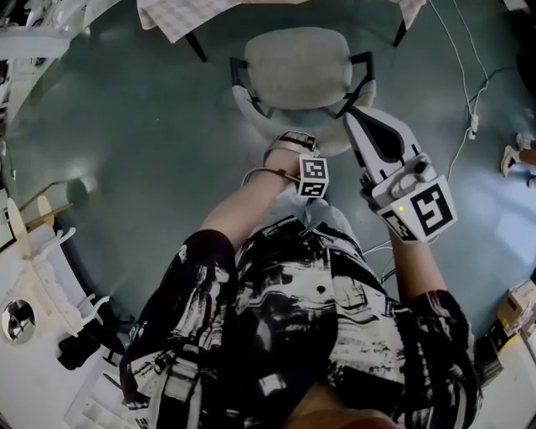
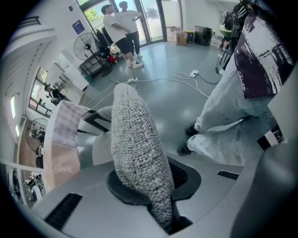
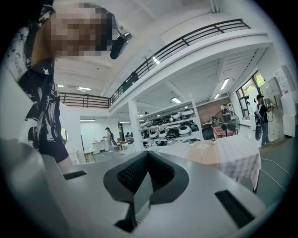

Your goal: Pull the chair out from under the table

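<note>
The left gripper (image 2: pixel 153 186) was clamped on the padded back of the chair (image 1: pixel 297 63), just before the table (image 1: pixel 180 17). The right gripper (image 3: pixel 148 169) was closed, holding nothing.

The left gripper (image 2: pixel 151 188) is clamped on the edge of the chair's grey woven backrest (image 2: pixel 137 139), which runs straight ahead between its jaws. To the gripper's left hangs the bench's checked cloth (image 2: pixel 63 139). To its right stand a person's legs (image 2: pixel 233 121) in jeans.
</note>
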A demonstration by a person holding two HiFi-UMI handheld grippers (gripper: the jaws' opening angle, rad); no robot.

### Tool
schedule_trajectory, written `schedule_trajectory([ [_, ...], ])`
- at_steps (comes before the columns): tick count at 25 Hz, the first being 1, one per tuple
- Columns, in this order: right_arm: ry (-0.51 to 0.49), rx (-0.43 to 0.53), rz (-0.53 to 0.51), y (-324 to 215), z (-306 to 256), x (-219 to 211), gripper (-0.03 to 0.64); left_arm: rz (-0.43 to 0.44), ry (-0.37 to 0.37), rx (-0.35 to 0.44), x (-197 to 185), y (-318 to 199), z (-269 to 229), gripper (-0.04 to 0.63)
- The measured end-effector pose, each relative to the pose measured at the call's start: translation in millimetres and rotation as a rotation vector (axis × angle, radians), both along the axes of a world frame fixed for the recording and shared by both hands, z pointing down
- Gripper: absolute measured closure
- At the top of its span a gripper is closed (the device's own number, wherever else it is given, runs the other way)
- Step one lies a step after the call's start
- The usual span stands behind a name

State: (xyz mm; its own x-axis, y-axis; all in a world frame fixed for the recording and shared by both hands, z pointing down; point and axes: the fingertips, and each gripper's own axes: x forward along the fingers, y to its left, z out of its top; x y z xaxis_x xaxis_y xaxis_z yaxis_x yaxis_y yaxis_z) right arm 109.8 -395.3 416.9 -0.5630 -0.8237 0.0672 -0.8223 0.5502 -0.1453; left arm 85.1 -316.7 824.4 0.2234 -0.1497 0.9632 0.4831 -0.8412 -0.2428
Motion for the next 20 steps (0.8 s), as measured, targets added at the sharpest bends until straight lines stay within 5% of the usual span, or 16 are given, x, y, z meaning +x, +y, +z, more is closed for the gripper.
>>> schedule_trajectory([
  [20,0.01,0.018,-0.182,140.3,-9.1,-2.6,0.618,-0.06,-0.014,0.025,6.5,125.7,3.0,0.538],
])
